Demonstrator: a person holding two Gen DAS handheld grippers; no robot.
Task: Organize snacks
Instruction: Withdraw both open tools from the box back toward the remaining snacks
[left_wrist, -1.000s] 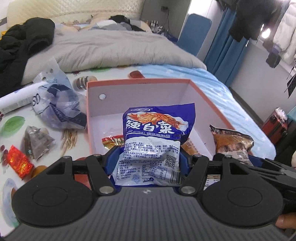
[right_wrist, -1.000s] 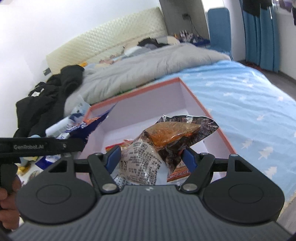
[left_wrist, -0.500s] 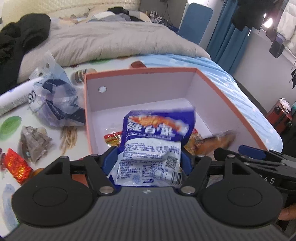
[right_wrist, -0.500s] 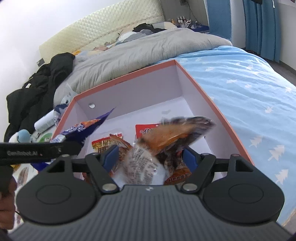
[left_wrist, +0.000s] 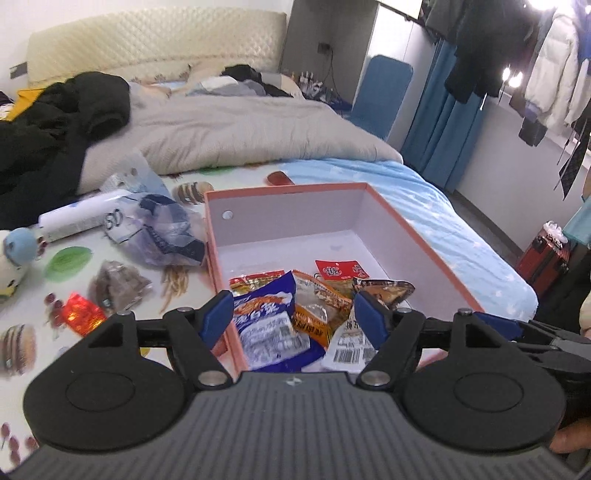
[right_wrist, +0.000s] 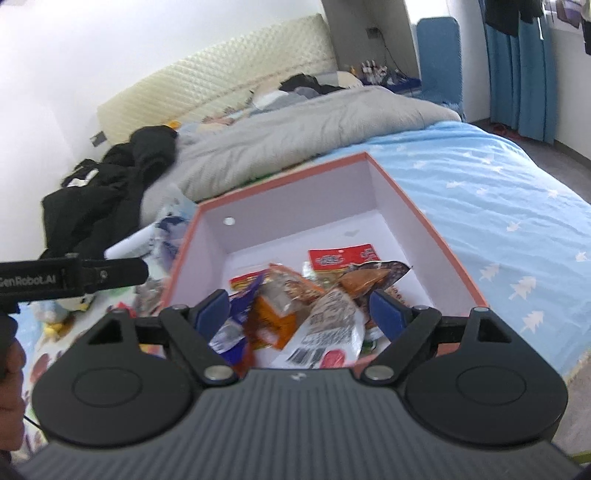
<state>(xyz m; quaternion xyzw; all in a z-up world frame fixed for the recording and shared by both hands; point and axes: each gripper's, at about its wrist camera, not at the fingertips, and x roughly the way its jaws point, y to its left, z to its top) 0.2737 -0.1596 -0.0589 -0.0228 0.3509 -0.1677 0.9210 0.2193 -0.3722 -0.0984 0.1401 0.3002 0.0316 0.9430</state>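
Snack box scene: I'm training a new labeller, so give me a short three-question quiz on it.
1. True or false: the blue packet lies in the box.
2. The left gripper is: A open, B shut on a packet.
3. What red thing lies on the bed left of the box?

Key: 1 true. 2 A; the right gripper is open too. 3 A red wrapper.
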